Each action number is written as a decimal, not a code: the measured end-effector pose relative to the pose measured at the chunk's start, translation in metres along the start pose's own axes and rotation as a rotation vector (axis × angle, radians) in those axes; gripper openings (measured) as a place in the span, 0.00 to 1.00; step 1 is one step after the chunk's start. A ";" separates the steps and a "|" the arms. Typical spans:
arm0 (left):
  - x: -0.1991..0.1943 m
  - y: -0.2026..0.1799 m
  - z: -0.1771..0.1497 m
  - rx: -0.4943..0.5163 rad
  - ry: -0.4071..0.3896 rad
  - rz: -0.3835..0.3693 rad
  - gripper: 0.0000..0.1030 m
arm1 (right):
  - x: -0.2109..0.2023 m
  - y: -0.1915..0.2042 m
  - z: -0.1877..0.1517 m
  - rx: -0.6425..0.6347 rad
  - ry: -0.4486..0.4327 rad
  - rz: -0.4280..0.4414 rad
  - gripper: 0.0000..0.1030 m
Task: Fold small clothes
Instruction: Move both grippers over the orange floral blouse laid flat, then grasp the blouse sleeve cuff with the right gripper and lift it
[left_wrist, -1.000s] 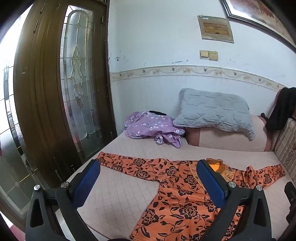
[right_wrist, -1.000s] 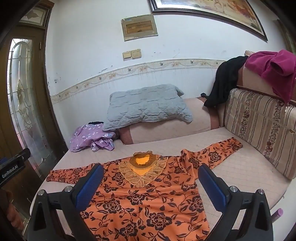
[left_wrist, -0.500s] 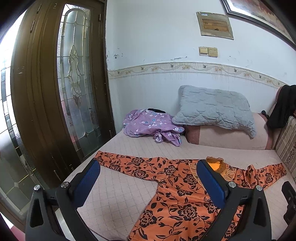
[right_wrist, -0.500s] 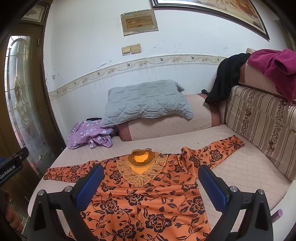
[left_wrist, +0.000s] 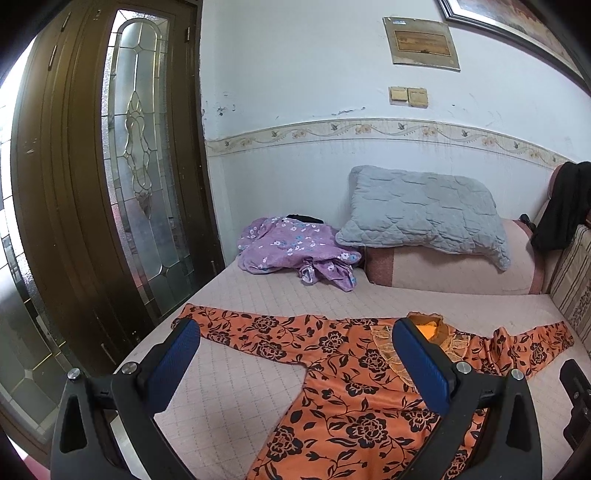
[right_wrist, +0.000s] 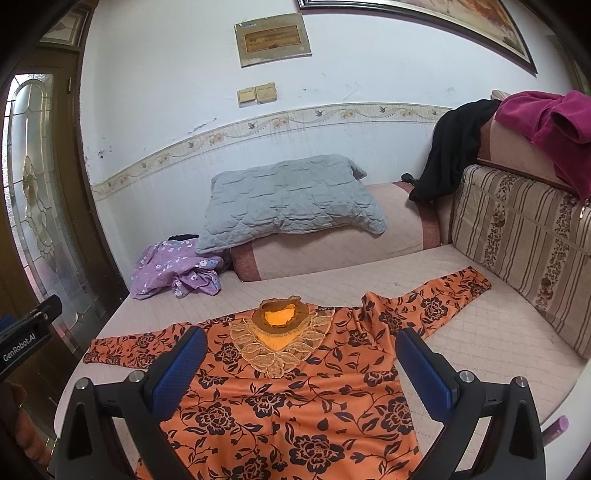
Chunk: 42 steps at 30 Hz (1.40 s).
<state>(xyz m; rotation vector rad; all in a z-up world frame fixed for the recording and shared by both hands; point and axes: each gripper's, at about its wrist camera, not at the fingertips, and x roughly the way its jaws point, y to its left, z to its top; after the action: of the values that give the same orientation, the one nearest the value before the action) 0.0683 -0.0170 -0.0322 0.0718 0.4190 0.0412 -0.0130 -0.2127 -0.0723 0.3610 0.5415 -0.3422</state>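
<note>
An orange top with black flowers (right_wrist: 288, 398) (left_wrist: 351, 398) lies flat on the bed, front up, both sleeves spread out and a lace collar (right_wrist: 279, 332) toward the pillows. My left gripper (left_wrist: 295, 354) hovers open above the garment's left sleeve (left_wrist: 251, 332) and side. Over the chest and lower body, my right gripper (right_wrist: 301, 362) is open too. Neither holds any cloth. A crumpled purple flowered garment (left_wrist: 295, 251) (right_wrist: 177, 267) sits at the head of the bed.
A grey quilted pillow (right_wrist: 291, 199) rests on a pink bolster (right_wrist: 332, 251). A striped cushion (right_wrist: 524, 243) with dark and magenta clothes (right_wrist: 546, 125) flanks the right side. A wooden glass door (left_wrist: 110, 184) stands left of the bed. Pink mattress (left_wrist: 229, 387) lies bare around the garment.
Both grippers have tilted down and eased slightly toward the bed, so the garment sits a little higher in each view. The clothes have not moved.
</note>
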 end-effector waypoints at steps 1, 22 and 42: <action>0.003 -0.003 -0.001 0.003 -0.001 -0.003 1.00 | 0.003 0.000 0.000 -0.002 0.002 -0.005 1.00; 0.110 -0.060 -0.010 0.030 0.080 -0.025 1.00 | 0.105 -0.016 0.008 0.011 0.052 -0.046 1.00; 0.256 -0.132 -0.122 0.313 0.351 -0.116 1.00 | 0.257 -0.238 -0.030 0.522 0.257 -0.014 1.00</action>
<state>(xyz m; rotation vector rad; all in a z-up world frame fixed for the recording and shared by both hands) 0.2559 -0.1274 -0.2573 0.3516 0.7780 -0.1288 0.0846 -0.4666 -0.2956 0.9141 0.7040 -0.4533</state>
